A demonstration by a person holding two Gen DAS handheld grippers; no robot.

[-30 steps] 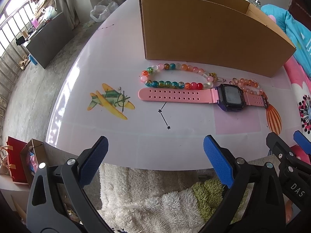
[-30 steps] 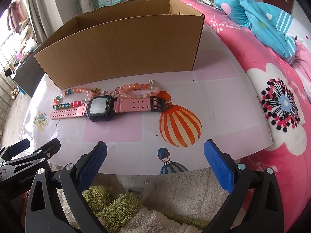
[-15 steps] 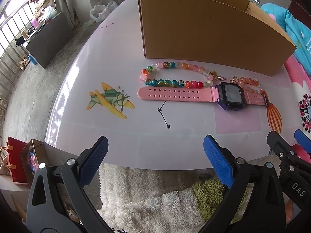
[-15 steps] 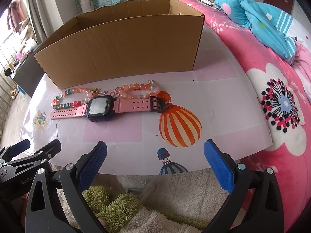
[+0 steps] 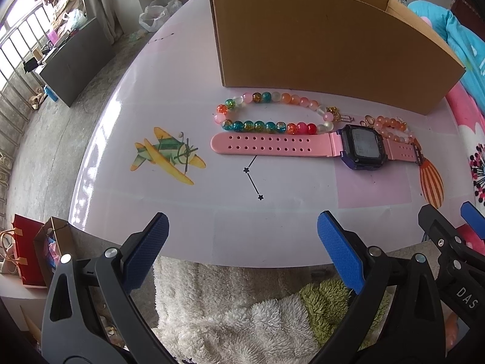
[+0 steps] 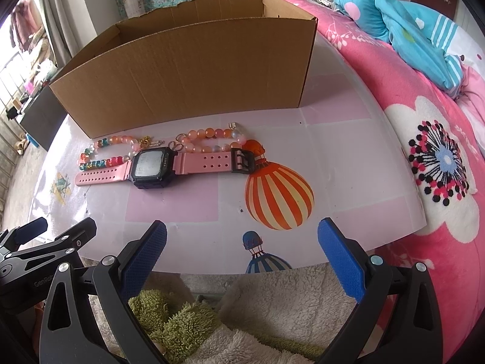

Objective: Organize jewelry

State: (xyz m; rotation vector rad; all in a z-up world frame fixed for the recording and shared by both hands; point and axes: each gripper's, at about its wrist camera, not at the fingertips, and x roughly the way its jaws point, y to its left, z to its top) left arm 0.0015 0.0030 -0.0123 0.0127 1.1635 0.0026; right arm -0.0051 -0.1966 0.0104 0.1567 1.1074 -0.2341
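Two hand-held grippers hang side by side at the near edge of a small table (image 5: 212, 227), both with blue-padded fingers spread wide and holding nothing. The left gripper (image 5: 242, 245) sits over fluffy white and green fabric (image 5: 242, 309) below the table edge; the right gripper (image 6: 242, 247), just beside it, hovers over the same fabric, short of the table's printed covering.

Farther out on the table lies the jewelry, in a row along the front of an open cardboard box (image 6: 188, 69). A watch (image 6: 151, 166) with a dark square case and pink strap lies flat, face up, its long strap end pointing toward a printed airplane picture (image 5: 168, 154), its buckle end touching the top of a printed orange-striped balloon (image 6: 279, 200). Behind the long strap, between watch and box, rests a bracelet of mixed teal, red, orange and pale beads (image 5: 272, 113), touching the strap. A second bracelet of orange and pale beads (image 6: 212, 141) lies behind the buckle end, just beside the watch case.

A pink flowered blanket (image 6: 424, 151) covers a bed to the right of the table.
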